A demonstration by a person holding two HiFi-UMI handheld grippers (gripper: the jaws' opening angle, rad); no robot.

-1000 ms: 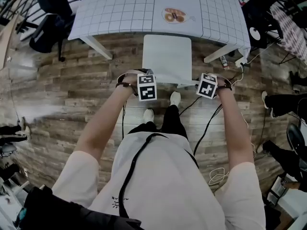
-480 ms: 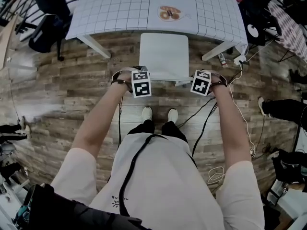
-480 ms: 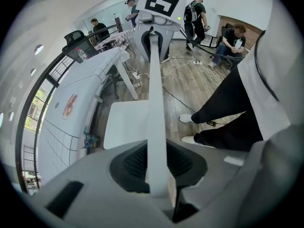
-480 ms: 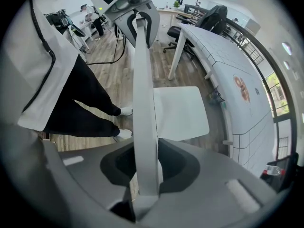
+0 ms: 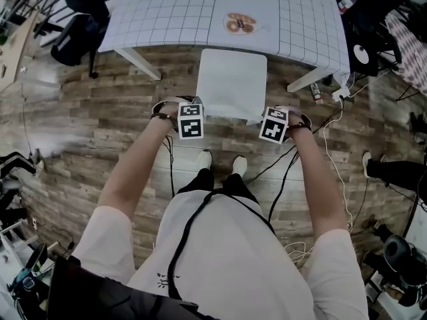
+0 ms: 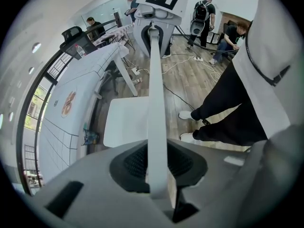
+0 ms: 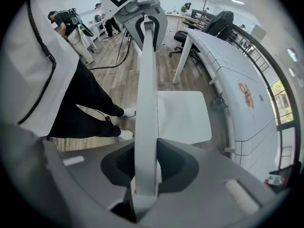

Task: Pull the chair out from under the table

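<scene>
**White chair is mostly out from the table, with both tools on the backrest**

The white chair (image 5: 231, 82) stands on the wood floor (image 5: 87, 119). Its seat is nearly all in the open, and only the far edge sits by the rim of the grid-patterned table (image 5: 167, 12). The left tool (image 6: 156, 167) is pinched onto the thin top edge of the backrest (image 6: 156, 80). The right tool (image 7: 145, 172) grips the same edge further along, and its jaws have just been closing on it.

The chair looks light and stiff, probably smooth plastic or painted board, so it should slide more than drag. That slim, flat top edge is the obvious place to hold it. One tool near each corner keeps it from twisting. The edge is slick-looking though, so a firm pinch and a level pull seem wise, or the chair may tip back.

What's in the way is mostly the person's own shoes (image 5: 203, 160), which are just behind the chair. Black cables (image 5: 287, 172) trail across the floor on the right. The table legs (image 5: 137, 63) stand clear on either side. A small bottle (image 5: 316, 93) lies near the right leg.
</scene>
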